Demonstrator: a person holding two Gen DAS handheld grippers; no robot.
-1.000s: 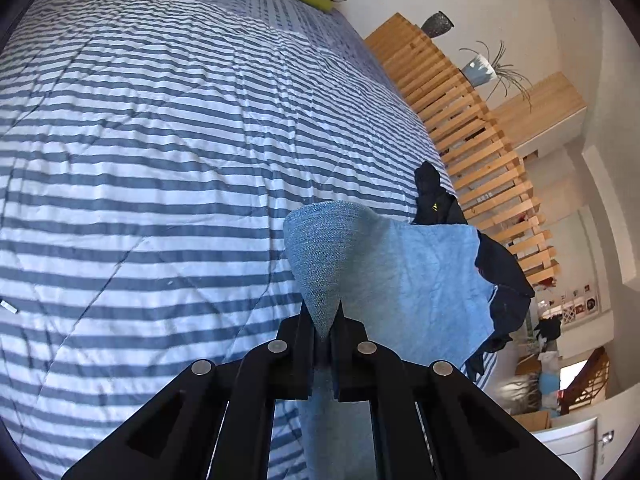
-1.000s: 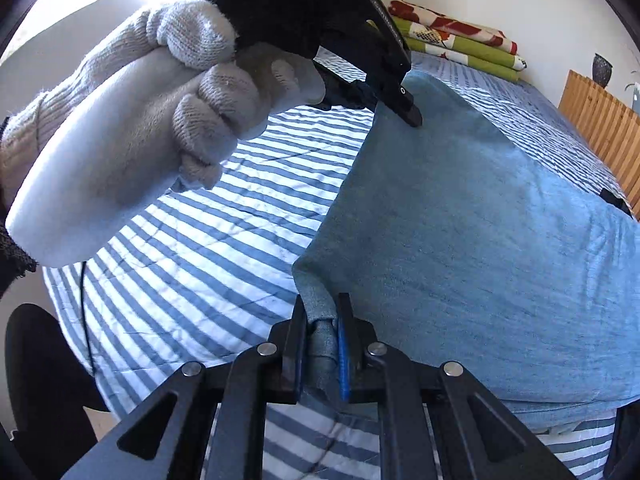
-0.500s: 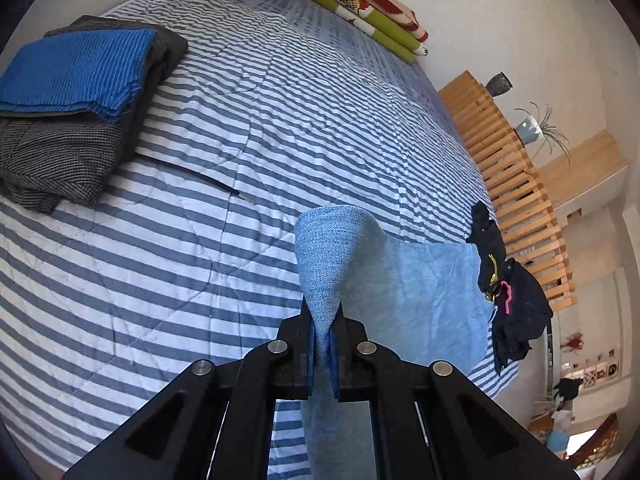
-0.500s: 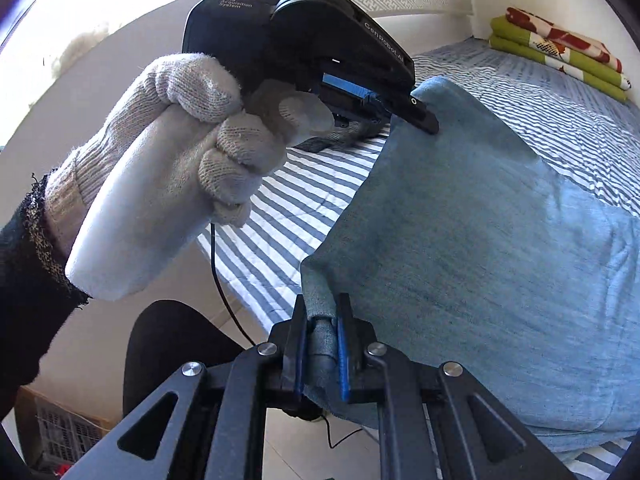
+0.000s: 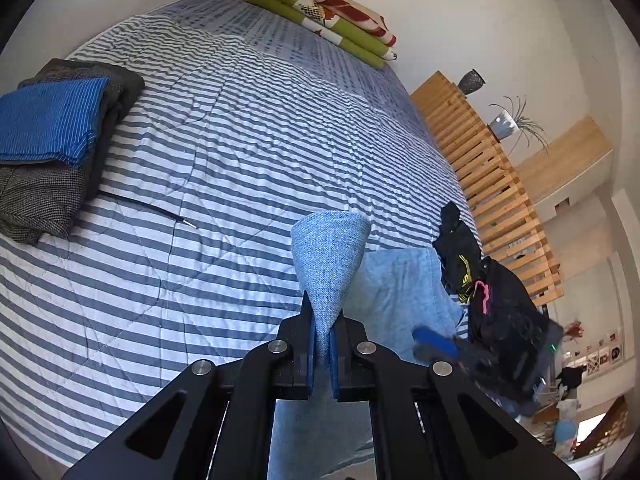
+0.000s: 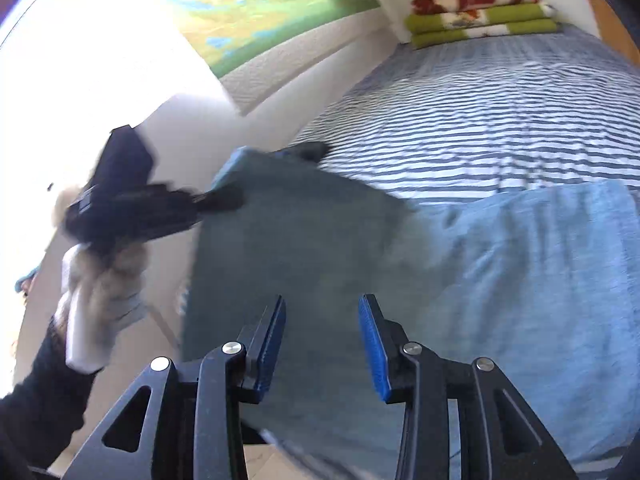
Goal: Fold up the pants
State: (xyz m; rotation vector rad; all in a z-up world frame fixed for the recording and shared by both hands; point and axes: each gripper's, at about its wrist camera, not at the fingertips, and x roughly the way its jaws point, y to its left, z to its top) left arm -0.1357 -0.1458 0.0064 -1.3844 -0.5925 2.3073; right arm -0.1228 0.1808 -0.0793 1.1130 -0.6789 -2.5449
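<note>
The pants (image 5: 394, 292) are light blue denim, draped over the near edge of the striped bed. My left gripper (image 5: 322, 350) is shut on a pinched fold of them that stands up in a cone between its blue pads. In the right wrist view the pants (image 6: 520, 280) spread across the bed, with a shaded part hanging toward me. My right gripper (image 6: 322, 344) is open just above the cloth, with nothing between its fingers. The left gripper (image 6: 224, 200) shows there too, blurred, held by a gloved hand (image 6: 100, 280) and gripping the cloth's upper left corner.
A stack of folded clothes (image 5: 52, 140), blue on grey, lies at the bed's left side. Dark garments (image 5: 480, 280) are heaped at the right by a wooden slatted footboard (image 5: 492, 176). Folded green and red blankets (image 5: 336, 12) sit at the bed's far end. A thin cable (image 5: 160, 210) crosses the cover.
My right gripper has let go of the pants' edge and now stands open. The left gripper keeps its hold and has swung leftward with the cloth.
</note>
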